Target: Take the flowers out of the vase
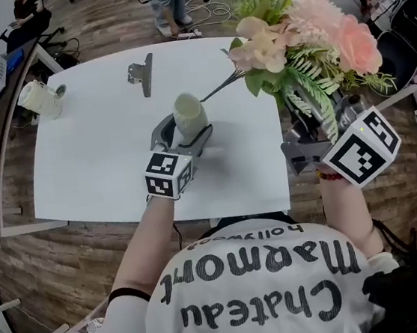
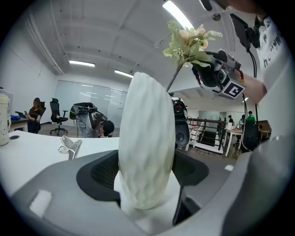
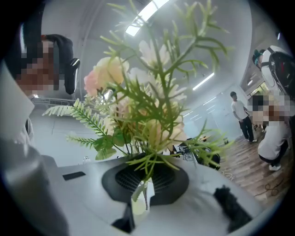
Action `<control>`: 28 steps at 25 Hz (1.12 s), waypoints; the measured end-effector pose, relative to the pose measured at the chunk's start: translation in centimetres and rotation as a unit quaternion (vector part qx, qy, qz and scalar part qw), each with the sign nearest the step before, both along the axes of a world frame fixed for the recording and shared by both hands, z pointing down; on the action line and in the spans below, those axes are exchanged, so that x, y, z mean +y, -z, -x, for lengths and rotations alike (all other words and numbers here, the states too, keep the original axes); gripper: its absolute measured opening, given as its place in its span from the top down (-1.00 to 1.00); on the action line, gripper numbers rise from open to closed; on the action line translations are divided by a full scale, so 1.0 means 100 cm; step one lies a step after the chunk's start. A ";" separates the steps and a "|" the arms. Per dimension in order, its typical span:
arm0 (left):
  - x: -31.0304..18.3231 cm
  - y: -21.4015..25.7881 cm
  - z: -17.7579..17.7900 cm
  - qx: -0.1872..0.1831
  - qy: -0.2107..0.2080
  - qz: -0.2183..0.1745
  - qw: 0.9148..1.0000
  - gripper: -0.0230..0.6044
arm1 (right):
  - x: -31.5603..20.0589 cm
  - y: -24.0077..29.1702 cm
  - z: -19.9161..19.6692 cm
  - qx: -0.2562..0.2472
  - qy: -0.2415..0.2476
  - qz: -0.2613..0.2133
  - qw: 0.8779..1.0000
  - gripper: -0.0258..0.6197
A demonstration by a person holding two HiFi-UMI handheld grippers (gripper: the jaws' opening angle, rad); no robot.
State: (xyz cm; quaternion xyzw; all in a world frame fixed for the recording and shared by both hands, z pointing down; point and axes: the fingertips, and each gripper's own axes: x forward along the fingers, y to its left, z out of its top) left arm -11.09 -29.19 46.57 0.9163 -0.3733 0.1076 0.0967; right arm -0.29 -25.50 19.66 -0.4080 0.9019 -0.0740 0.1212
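The left gripper (image 1: 185, 136) has its jaws clenched on the white ribbed vase (image 2: 146, 143), which stands upright between them near the middle of the white worktop (image 1: 80, 163). The right gripper (image 3: 143, 199) has its jaws pinched together on the green stems just below the blooms, so the flowers (image 1: 305, 29) sit above it, raised off to the right of the vase beyond the worktop's edge. One long thin stem (image 1: 223, 86) slants from the bunch down to the vase's mouth; I cannot tell whether its tip is inside. A metal binder clip (image 1: 140, 74) lies on the worktop behind the vase, well apart from it.
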 end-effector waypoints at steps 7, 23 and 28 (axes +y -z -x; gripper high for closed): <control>-0.001 -0.002 0.001 -0.027 -0.020 -0.006 0.999 -0.20 | -0.001 0.000 0.005 0.007 -0.001 0.001 1.000 0.82; 0.018 0.020 0.006 -0.010 -0.002 -0.053 0.999 -0.25 | 0.033 0.009 -0.012 0.010 -0.004 -0.017 1.000 0.82; 0.025 0.040 0.029 0.013 0.025 -0.068 0.997 -0.25 | 0.034 0.017 -0.007 0.009 0.001 -0.026 1.000 0.82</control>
